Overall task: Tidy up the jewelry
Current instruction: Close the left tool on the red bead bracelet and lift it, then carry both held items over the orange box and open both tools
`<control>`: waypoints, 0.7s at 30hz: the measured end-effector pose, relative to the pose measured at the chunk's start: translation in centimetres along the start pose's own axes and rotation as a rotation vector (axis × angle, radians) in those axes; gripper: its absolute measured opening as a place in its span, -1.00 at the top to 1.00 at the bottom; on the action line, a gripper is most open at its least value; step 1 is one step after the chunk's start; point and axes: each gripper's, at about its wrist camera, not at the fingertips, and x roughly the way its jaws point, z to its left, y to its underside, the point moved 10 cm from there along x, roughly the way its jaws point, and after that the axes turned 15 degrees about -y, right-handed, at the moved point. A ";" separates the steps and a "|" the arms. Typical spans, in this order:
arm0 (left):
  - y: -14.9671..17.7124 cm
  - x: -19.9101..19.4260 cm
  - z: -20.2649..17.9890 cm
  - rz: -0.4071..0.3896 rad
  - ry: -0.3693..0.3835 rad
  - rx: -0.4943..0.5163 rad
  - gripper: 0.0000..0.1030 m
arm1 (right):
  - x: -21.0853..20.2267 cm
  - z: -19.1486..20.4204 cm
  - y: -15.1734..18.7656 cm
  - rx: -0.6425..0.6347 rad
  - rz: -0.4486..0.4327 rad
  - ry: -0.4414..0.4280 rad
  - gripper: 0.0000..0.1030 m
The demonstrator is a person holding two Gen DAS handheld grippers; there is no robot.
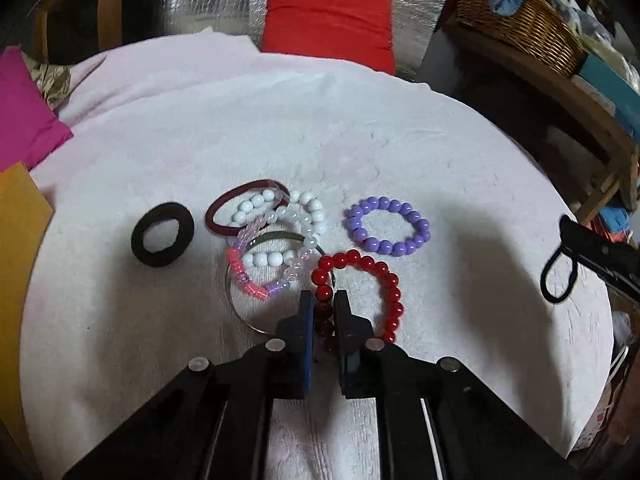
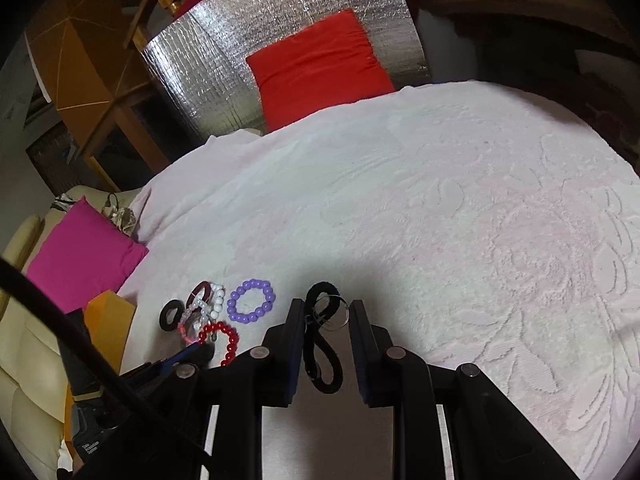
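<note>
Pinching the near-left arc of the red bead bracelet [image 1: 362, 292] on the white towel [image 1: 440, 152], the left gripper [image 1: 323, 300] had its jaws clamped on beads, the ring lying far-right of them. Rightward, the right gripper [image 2: 325, 312] held a black hair tie [image 2: 320, 344] dangling between part-closed jaws, well apart from the pile.
</note>
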 end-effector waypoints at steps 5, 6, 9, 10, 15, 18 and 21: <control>0.5 -2.3 -0.3 -0.024 0.047 0.036 0.82 | -0.2 0.6 -0.1 0.005 -0.007 -0.012 0.54; 0.6 -2.9 -0.2 -0.036 0.055 0.045 0.82 | -0.2 0.9 -0.2 0.001 -0.010 -0.017 0.54; 0.9 -4.4 0.7 -0.057 0.060 0.045 0.82 | 0.0 1.9 -0.1 -0.002 -0.011 -0.035 0.54; 0.9 -4.8 1.1 -0.061 0.060 0.040 0.82 | 0.1 2.3 -0.1 -0.003 -0.010 -0.042 0.54; 0.9 -7.4 4.1 -0.094 0.045 -0.022 0.82 | 1.5 5.1 0.7 -0.033 0.010 -0.079 0.54; 0.9 -9.7 6.5 -0.129 0.020 -0.065 0.82 | 2.5 7.4 1.5 -0.063 0.029 -0.114 0.54; 0.5 -12.8 9.4 -0.204 -0.029 -0.116 0.82 | 3.6 9.9 2.4 -0.098 0.053 -0.155 0.54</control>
